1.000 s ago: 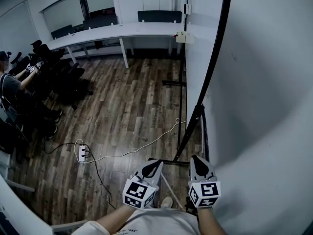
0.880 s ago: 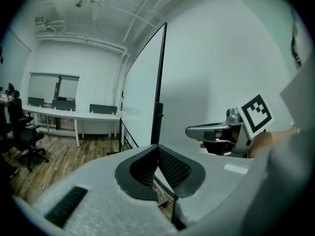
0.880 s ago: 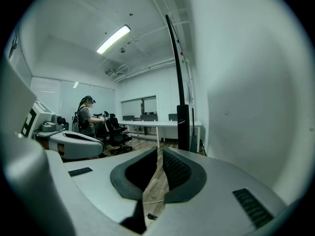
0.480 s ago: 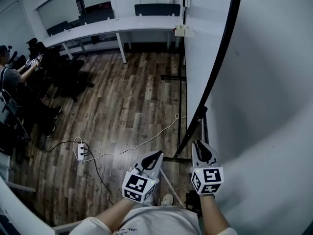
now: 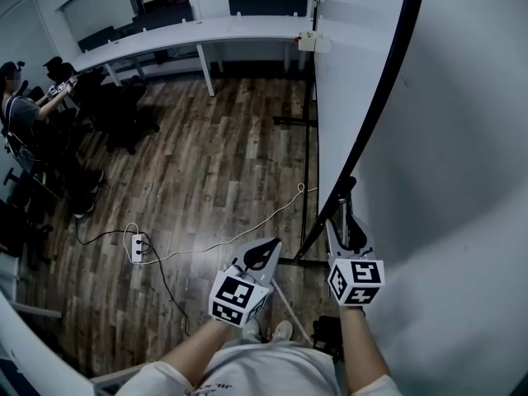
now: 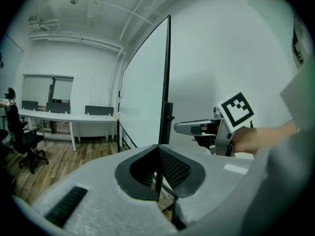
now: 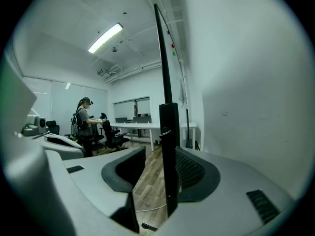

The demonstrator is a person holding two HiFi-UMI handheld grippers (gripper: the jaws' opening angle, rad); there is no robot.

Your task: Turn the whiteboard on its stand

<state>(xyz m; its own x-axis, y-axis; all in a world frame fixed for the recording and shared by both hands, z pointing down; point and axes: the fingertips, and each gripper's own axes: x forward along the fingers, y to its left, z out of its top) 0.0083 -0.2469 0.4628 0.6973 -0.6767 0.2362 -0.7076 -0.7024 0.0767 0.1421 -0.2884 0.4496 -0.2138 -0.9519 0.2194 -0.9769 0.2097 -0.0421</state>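
The whiteboard [image 5: 445, 139] fills the right of the head view, its black edge [image 5: 371, 114] slanting down to the stand. My right gripper [image 5: 345, 221] straddles that edge [image 7: 165, 82] low down. Its jaws have just been opening: the black bar lies against the right pad, with a gap to the left pad [image 7: 133, 163]. My left gripper [image 5: 266, 250] is shut on nothing, out in the air left of the board. The left gripper view shows those closed jaws [image 6: 158, 151] with the board's edge [image 6: 167, 73] and the right gripper [image 6: 184, 128] beyond.
A power strip [image 5: 138, 246] with trailing cables lies on the wooden floor to the left. A long white desk [image 5: 190, 40] runs along the far wall. Office chairs [image 5: 115, 110] and a person [image 5: 21, 114] are at far left. The stand's floor bar [image 5: 290, 122] lies ahead.
Both grippers have moved forward, further up the picture. The right gripper's jaws have parted around the board's black edge. The board's edge has swung rightward in the head view.
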